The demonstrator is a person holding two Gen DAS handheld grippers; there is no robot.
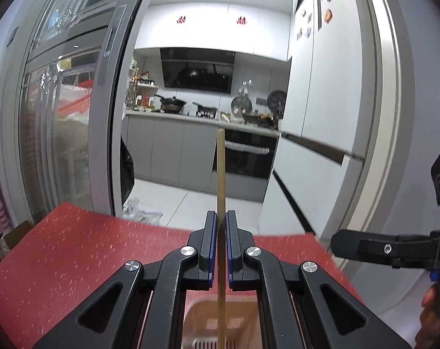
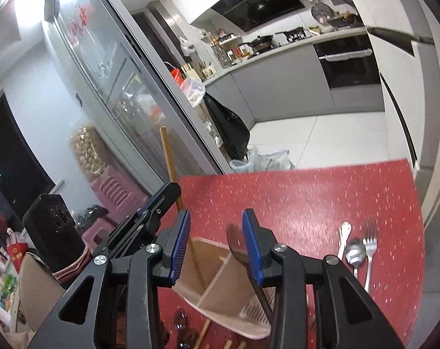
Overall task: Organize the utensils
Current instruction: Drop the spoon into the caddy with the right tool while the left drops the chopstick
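red speckled table (image 2: 307,197) bears divided holder (image 2: 220,288), spoons (image 2: 354,251), fork (image 2: 370,244), perhaps chopsticks (image 2: 204,331).

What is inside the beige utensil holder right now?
The lower end of the chopstick held by the left gripper reaches into the utensil holder. A dark utensil stands in another compartment. The right gripper covers its bottom.

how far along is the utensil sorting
No utensil is clearly resting in the pink holder yet. In hand: the left gripper is shut on a chopstick above it; a dark utensil sits between the right gripper's pads. Left: spoons and fork on the red table.
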